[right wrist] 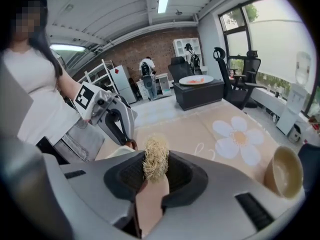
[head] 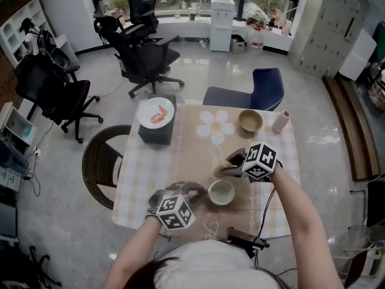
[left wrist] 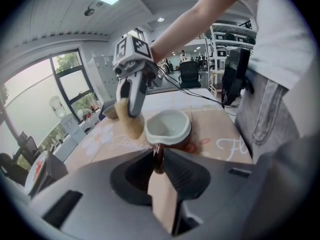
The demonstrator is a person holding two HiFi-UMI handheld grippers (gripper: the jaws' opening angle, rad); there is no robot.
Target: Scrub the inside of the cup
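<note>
**Operator:** How did my tongs stand at inspection?

**Inspector:** Your left gripper point(left wrist: 159, 160) was clenched on the cup point(left wrist: 168, 129), with its dark handle point(left wrist: 158, 155) pinched between both jaws. Your right gripper point(right wrist: 155, 168) was clamped on a straw-coloured scrubber point(right wrist: 156, 156), and the tuft stood out past the jaw tips.

**Operator:** And where was the cup?

**Inspector:** It stood upright on the brown mat point(head: 192, 161), near your edge of the table point(head: 138, 173). It was pale inside and brown outside. In the head view, your left gripper reached it from the cup's 8 o'clock and your right from its 2 o'clock. You held the scrubber at the cup's 12 o'clock, just beside the rim and outside the cup. I could not confirm whether it touched the rim.

**Operator:** What else was recorded?

**Inspector:** A white flower print point(head: 215, 125) lay at the cup's 12 o'clock. A tan bowl point(head: 251, 121) sat at its 1 o'clock, with a small pale bottle point(head: 280, 121) at the bowl's 3 o'clock. All three were well apart from the cup. At 11 o'clock a white plate point(head: 156, 113) carrying something orange-red rested on a black box point(head: 155, 134). A blue chair point(head: 264, 89) stood at the table's far edge, and a wicker chair point(head: 102, 167) stood off the table at 9 o'clock.
</note>
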